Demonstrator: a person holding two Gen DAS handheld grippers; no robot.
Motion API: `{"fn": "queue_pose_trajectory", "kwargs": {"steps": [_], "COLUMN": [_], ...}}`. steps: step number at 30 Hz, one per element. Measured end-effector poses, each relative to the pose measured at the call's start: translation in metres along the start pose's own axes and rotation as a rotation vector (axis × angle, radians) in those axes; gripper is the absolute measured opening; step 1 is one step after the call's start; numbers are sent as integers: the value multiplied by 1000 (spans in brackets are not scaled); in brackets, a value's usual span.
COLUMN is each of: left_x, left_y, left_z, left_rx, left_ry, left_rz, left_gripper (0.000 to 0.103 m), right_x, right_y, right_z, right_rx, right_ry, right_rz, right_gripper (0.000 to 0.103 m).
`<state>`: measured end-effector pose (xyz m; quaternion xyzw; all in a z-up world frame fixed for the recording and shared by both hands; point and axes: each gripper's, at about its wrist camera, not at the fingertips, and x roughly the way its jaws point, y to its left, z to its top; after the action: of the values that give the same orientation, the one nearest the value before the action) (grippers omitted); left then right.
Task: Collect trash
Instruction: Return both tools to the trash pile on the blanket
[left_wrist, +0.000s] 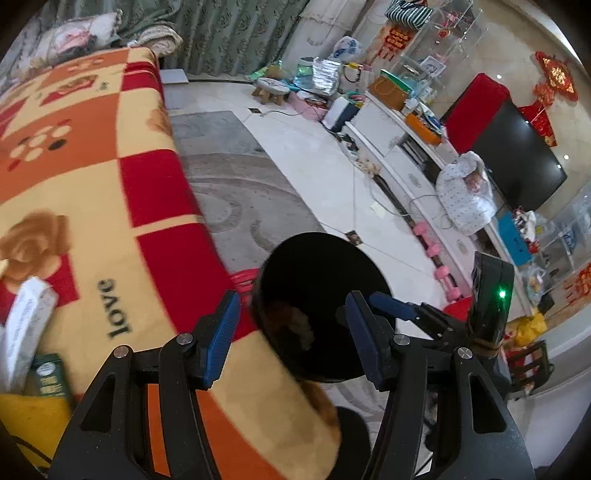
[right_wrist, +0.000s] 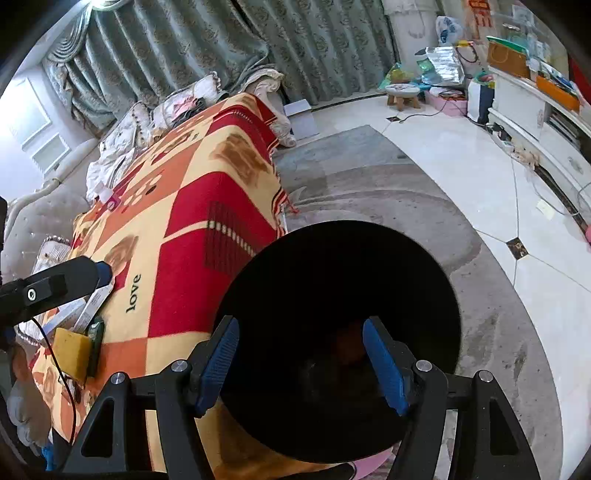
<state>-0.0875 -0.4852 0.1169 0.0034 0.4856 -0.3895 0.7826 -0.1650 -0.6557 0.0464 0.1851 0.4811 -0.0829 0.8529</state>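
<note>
Here, from the left wrist: looks down over the left gripper (left_wrist: 291, 299), blue pads set well apart, nothing pinched between them, no pad pressing on anything. Frames the black bin (left_wrist: 325, 266) just past the fingertips, round mouth facing up, right against the hanging edge of the blanket (left_wrist: 92, 166). Catches something brownish deep inside the bin, too dark to name. Finds the trash off to the lower left, on top of the blanket: a white box (left_wrist: 29, 317), a green packet (left_wrist: 48, 376) just beside it, a yellow sponge (left_wrist: 33, 417) nearest the corner of the picture. Keeps all three well apart from the bin, the word "love" printed on the cloth between. Takes in a grey rug (left_wrist: 236, 192) behind the bin, pale tiles beyond, pink dumbbells (left_wrist: 439, 258) along a low white cabinet, a dark television (left_wrist: 517, 158) above.

Next, from the right wrist: looks almost straight into the same bin, which fills the middle of the picture. Shows the right gripper (right_wrist: 300, 325) likewise parted wide, pads over the dark opening, gripping nothing, touching no rim as far as can be made out. Hints at a dim orange-brown shape at the bottom, unclear. Places the left gripper at the left edge, blue tip just above the white box, contact not discernible. Sets sponge and packet side by side below it, on the blanket. Closes off the back with green curtains (right_wrist: 221, 48).
</note>
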Motion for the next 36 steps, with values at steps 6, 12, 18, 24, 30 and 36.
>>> {"fn": "queue_pose_trajectory", "kwargs": {"steps": [6,12,18,24,30,36], "left_x": [-21,-38,-58,-82,-104,-130], "left_y": [14,31,47,64,84,116], "left_z": [-14,-31,-40,-50,-59,-71], "left_rx": [31,38,12,-6,-27,-68], "left_ry": [-52,-89,-120,-156,-178,-200], "left_rz": [115,209,233,274,316,354], "left_gripper": [58,58,58,58,58,58], "right_x": [0,0,0,5,16,26], "right_y": [17,45,77,111,149,183], "right_z": [-4,-8,-10,-13,-19,-25], "right_rx": [-21,-57,-95,-148,-196,-246], "right_ry": [2,13,18,33,58,85], "right_rz": [19,33,57,82,119,147], "right_gripper": [67,67,67,68,68,69]}}
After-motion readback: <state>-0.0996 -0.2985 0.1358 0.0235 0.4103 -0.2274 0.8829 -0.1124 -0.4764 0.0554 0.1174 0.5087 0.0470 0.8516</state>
